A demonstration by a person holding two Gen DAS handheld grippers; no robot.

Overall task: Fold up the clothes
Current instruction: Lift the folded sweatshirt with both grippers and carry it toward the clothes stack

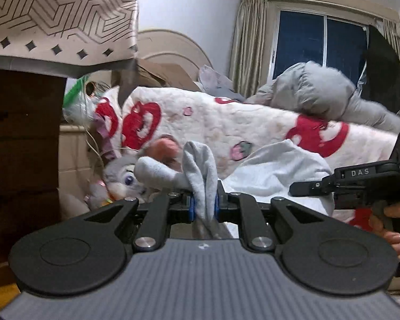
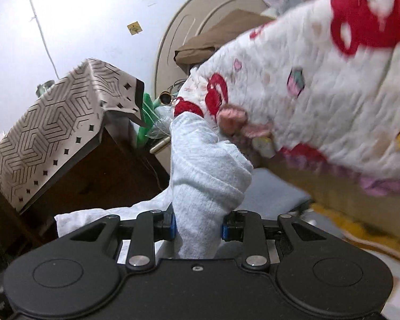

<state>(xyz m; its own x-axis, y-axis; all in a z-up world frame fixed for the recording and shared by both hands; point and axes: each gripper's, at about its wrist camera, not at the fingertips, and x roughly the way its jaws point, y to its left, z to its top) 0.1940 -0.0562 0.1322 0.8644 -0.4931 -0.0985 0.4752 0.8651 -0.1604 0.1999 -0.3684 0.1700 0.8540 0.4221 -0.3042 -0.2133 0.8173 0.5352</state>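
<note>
A pale grey-white garment [image 2: 208, 176] is lifted off the bed, bunched and pinched between the fingers of the right gripper [image 2: 198, 225], while the left gripper [image 1: 203, 205] nips a narrow fold of the same cloth. Just behind it lies a white quilt with red prints [image 1: 240, 122]. A grey plush rabbit [image 1: 122, 178] sits lower left, a patterned-cloth-covered cabinet [image 2: 53, 133] beside the bed.
</note>
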